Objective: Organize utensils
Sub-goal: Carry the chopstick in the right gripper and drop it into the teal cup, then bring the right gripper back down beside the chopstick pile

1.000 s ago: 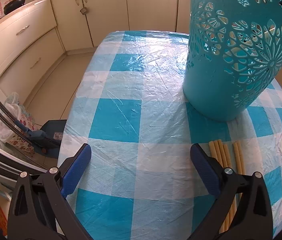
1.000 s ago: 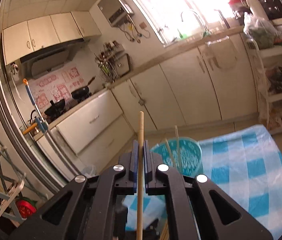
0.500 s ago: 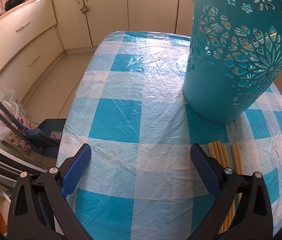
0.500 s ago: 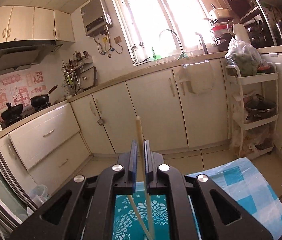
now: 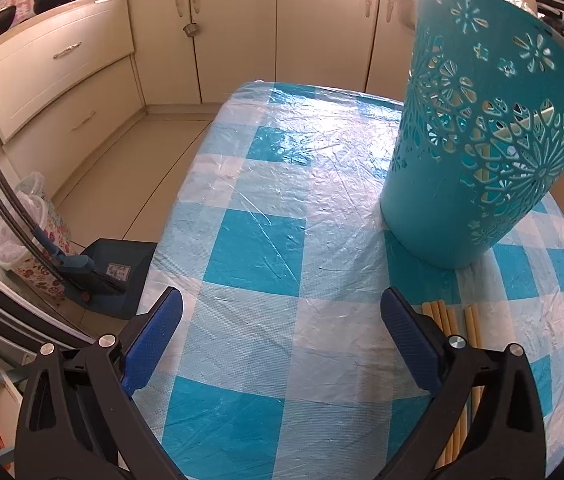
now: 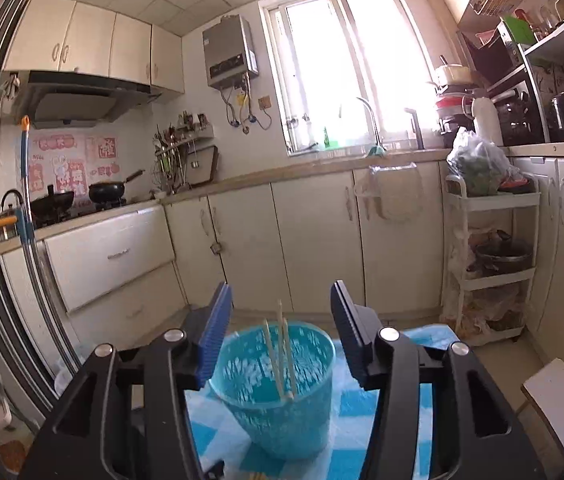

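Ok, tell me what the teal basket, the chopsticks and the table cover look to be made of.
Teal basket: moulded plastic, smooth matte wall with flower cut-outs.
Chopsticks: probably bamboo or wood, pale tan and dull; the grain is too small to tell.
Table cover: thin plastic sheet, glossy, with creases and window glare over blue-white checks.

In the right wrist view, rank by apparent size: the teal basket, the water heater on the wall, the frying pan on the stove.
1. teal basket, though it sits nearest the camera
2. water heater
3. frying pan
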